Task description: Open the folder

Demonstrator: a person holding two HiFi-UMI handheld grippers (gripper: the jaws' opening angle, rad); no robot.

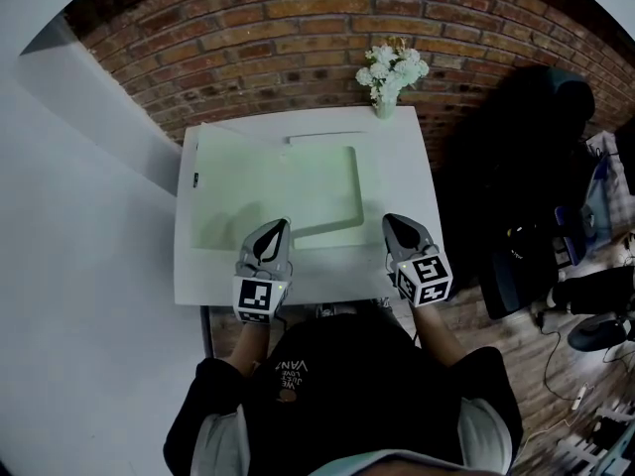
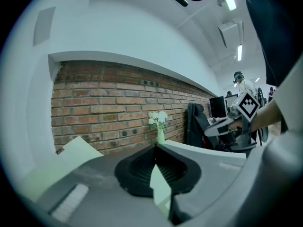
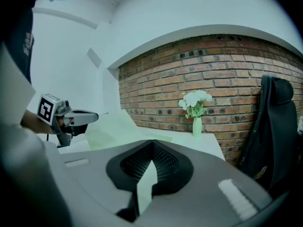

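A pale green folder (image 1: 273,181) lies open on the white table (image 1: 397,167). One leaf stands tilted up at its left side (image 2: 78,150), also seen from the right gripper view (image 3: 113,126). My left gripper (image 1: 281,223) is over the folder's near edge with its jaws shut, tips meeting (image 2: 155,148), and nothing visibly clamped. My right gripper (image 1: 390,218) hovers just right of the folder's near corner, jaws also together (image 3: 152,143) and empty. Each gripper shows in the other's view: the left gripper (image 3: 71,117) and the right gripper (image 2: 236,119).
A small vase of white flowers (image 1: 389,77) stands at the table's far right corner against the brick wall (image 1: 288,28). A black chair (image 1: 536,147) and office clutter sit to the right of the table. The table's near edge (image 1: 298,300) is just under my hands.
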